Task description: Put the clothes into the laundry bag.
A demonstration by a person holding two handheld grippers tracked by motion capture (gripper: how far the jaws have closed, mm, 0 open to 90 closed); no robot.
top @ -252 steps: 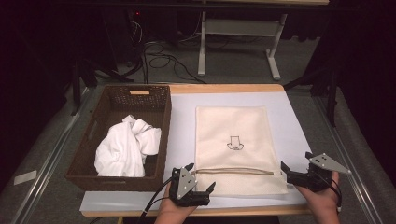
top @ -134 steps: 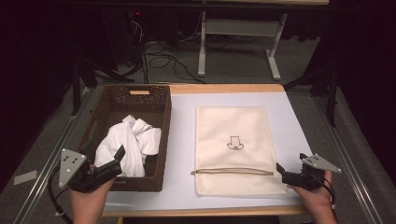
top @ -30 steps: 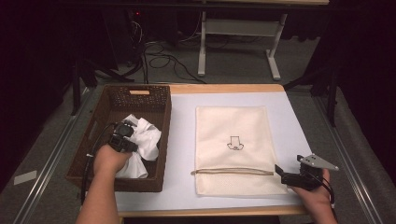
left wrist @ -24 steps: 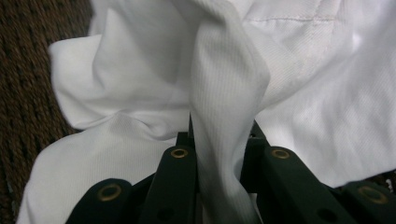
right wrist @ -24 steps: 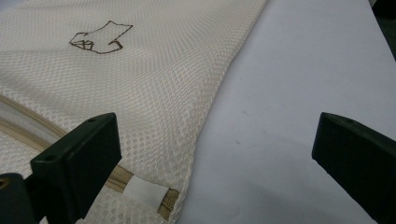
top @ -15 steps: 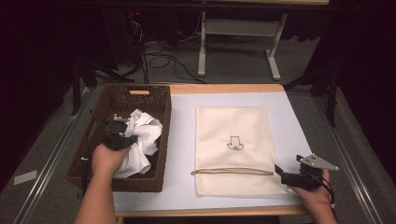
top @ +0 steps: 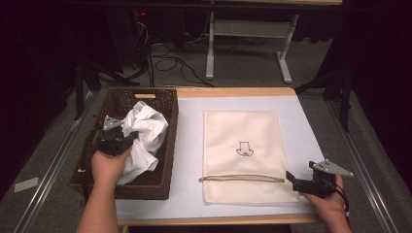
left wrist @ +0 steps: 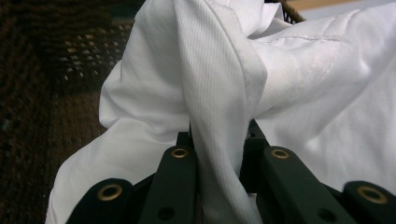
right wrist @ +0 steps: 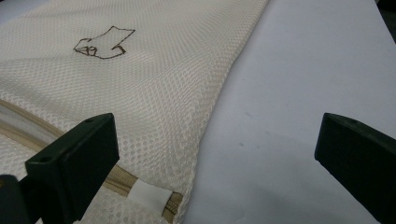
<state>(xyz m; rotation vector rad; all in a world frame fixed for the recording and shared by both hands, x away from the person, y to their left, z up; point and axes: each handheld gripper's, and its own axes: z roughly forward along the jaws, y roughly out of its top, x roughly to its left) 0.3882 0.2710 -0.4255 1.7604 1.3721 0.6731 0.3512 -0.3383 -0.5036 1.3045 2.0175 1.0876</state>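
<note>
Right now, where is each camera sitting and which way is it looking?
High view: above the person's side, facing forward and down on the table; both forearms enter from the bottom.
Left gripper view: rides the left hand-held gripper, looking along black jaws clamped on white cloth in the basket.
Right gripper view: rides the right hand-held gripper, looking along open jaws over the mesh bag.
Shared: the high and right gripper views both show the bag's drawing.
</note>
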